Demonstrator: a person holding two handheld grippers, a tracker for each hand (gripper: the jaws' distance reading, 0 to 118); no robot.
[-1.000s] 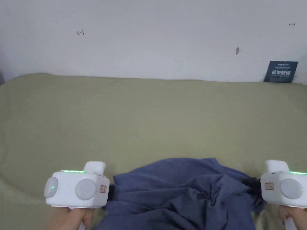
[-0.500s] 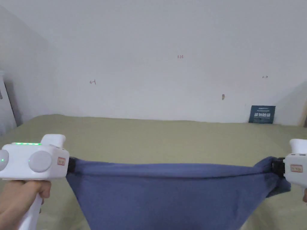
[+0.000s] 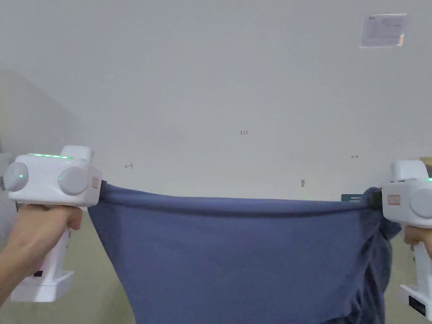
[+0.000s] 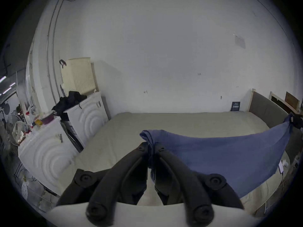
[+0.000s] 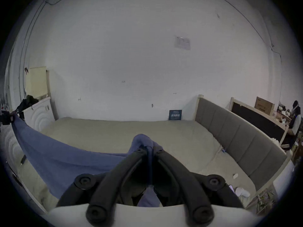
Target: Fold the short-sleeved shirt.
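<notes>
A blue short-sleeved shirt (image 3: 236,257) hangs in the air, stretched wide between both grippers above the bed (image 4: 188,124). My left gripper (image 3: 101,185) is shut on its left upper corner, with cloth pinched between the black jaws in the left gripper view (image 4: 151,146). My right gripper (image 3: 375,198) is shut on the right upper corner, where the fabric (image 5: 142,140) bunches over the jaw tips (image 5: 150,148). The top edge sags slightly in the middle. The shirt's lower part runs out of the head view at the bottom.
The olive-covered bed (image 5: 114,132) reaches to the white wall. A grey padded headboard (image 5: 237,138) stands on the right, white cabinets (image 4: 49,148) with a cream basket (image 4: 78,75) on the left. A small dark sign (image 5: 175,116) leans against the wall. A person (image 5: 293,125) stands far right.
Both grippers have lifted the shirt from a crumpled heap on the bed and pulled it apart, so it now hangs taut and higher. The head camera has tilted upward.
</notes>
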